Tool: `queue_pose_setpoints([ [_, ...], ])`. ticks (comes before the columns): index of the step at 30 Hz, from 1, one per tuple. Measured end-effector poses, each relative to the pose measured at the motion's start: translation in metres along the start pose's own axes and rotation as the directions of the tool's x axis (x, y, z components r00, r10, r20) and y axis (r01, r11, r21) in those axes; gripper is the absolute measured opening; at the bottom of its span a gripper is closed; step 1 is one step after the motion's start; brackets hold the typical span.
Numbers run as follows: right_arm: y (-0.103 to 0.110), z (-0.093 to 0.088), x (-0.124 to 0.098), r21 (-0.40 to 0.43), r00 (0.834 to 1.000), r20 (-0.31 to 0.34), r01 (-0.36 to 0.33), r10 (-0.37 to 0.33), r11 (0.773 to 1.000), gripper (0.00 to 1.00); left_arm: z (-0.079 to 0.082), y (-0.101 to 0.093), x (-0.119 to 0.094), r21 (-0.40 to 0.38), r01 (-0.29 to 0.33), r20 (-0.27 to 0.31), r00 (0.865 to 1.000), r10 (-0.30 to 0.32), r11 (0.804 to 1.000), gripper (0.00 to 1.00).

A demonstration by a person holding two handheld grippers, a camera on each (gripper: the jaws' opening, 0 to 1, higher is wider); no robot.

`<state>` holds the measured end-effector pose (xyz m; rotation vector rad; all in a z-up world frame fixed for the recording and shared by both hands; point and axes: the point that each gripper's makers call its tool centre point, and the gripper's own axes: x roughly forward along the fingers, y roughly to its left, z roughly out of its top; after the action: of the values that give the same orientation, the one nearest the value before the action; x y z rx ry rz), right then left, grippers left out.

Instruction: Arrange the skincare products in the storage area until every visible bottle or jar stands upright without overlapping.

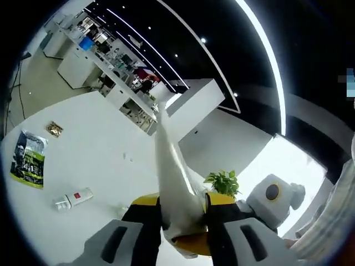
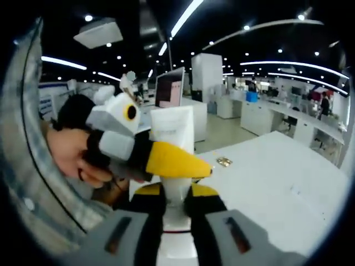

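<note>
White table [image 1: 100, 149] spreading beyond the jaws in both views, largest surface present. White tube [image 1: 169, 177] rising from between the yellow-padded jaws of the left gripper [image 1: 183, 221], clamped near its lower end, tip pointing away up the view. Same tube [image 2: 173, 138] in the right gripper view, flat crimped end uppermost, body pinched between the jaws of the right gripper [image 2: 176, 213], with the left gripper [image 2: 166, 160] crossing just above them. Likely light, soft-walled and smooth: grip best low on the firmer body near the cap, gently, to avoid squashing. Small white bottle with red label [image 1: 73, 198] lying flat, far left of the left jaws. Green pouch [image 1: 29, 160] beyond it.
</note>
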<state>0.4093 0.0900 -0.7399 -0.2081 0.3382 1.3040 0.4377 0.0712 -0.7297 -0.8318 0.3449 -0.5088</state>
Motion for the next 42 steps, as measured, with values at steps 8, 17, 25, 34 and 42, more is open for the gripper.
queue_pose_setpoints([
  [8, -0.006, 0.0, 0.001, 0.027, 0.999, -0.008, 0.044, -0.043, 0.999, 0.16, 0.003, 0.002, 0.005, 0.018, -0.005, 0.013, 1.0, 0.005, 1.0, 0.3],
  [17, -0.02, 0.004, 0.004, 0.12, 0.992, 0.007, 0.127, -0.129, 0.985, 0.23, 0.013, 0.002, 0.02, 0.09, 0.009, -0.022, 1.0, -0.007, 0.996, 0.21],
  [25, -0.035, 0.016, -0.003, 0.079, 0.981, 0.037, 0.187, -0.19, 0.979, 0.3, 0.024, -0.009, 0.031, 0.162, 0.061, -0.047, 0.997, -0.054, 0.985, 0.16],
  [34, -0.033, 0.029, 0.004, -0.038, 0.988, 0.048, 0.15, -0.148, 0.988, 0.31, 0.035, -0.01, 0.026, 0.218, 0.068, -0.05, 0.997, -0.058, 0.974, 0.16],
  [42, -0.038, 0.011, -0.02, 0.01, 0.993, 0.016, 0.115, -0.115, 0.993, 0.34, 0.029, -0.006, 0.027, 0.263, 0.066, -0.104, 0.994, -0.039, 0.963, 0.17],
])
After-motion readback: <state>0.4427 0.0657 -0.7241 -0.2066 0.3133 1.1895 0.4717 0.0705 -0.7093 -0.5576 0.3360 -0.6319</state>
